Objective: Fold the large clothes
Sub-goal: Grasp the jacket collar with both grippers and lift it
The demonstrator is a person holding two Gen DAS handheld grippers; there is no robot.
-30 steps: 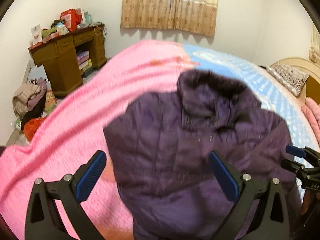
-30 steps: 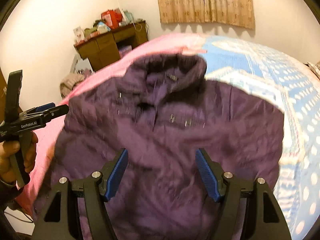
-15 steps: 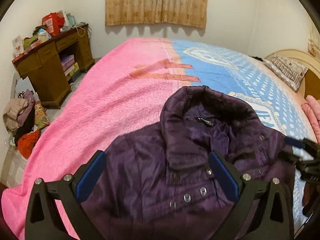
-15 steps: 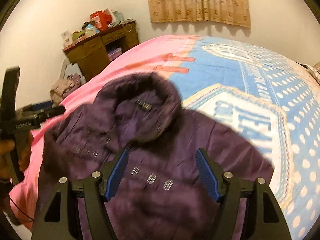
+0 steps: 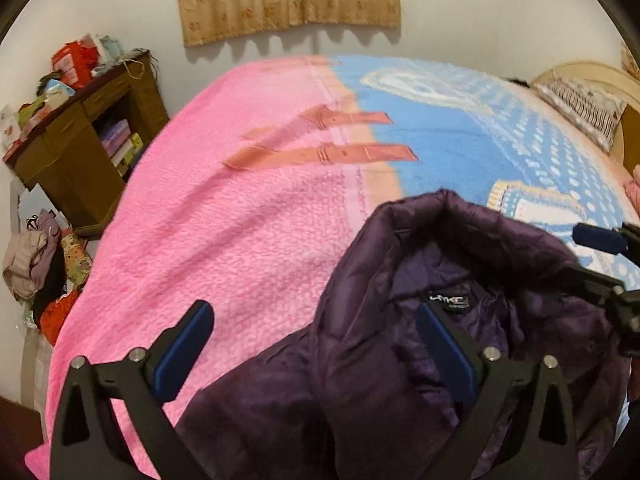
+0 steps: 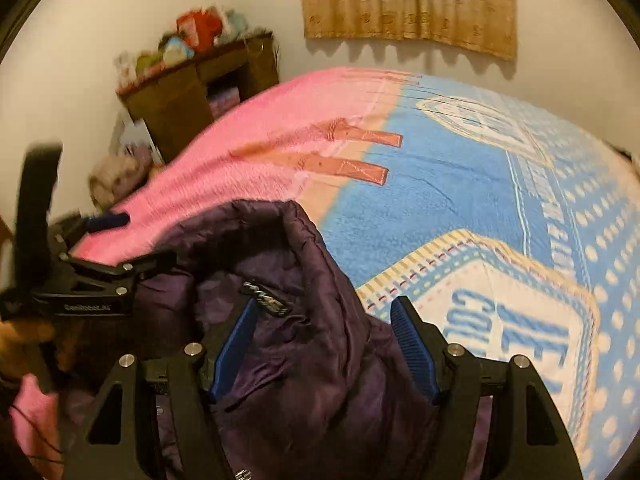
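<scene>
The left gripper (image 5: 312,354) is wide apart, and its jaws have just been closing a little. The purple jacket (image 5: 384,368) lies between them, but the pads do not press it. The right gripper (image 6: 326,346) has just been closing too. A fold by the collar (image 6: 280,236) sits between its jaws, and its pads look very near the cloth, though no squeeze shows yet.

The jacket lies at the near edge of the bed (image 5: 248,240), half on the pink side, half on the blue.

I think the step is laying the jacket flat. Next, both grippers must pinch a shoulder each and pull it smooth.
</scene>
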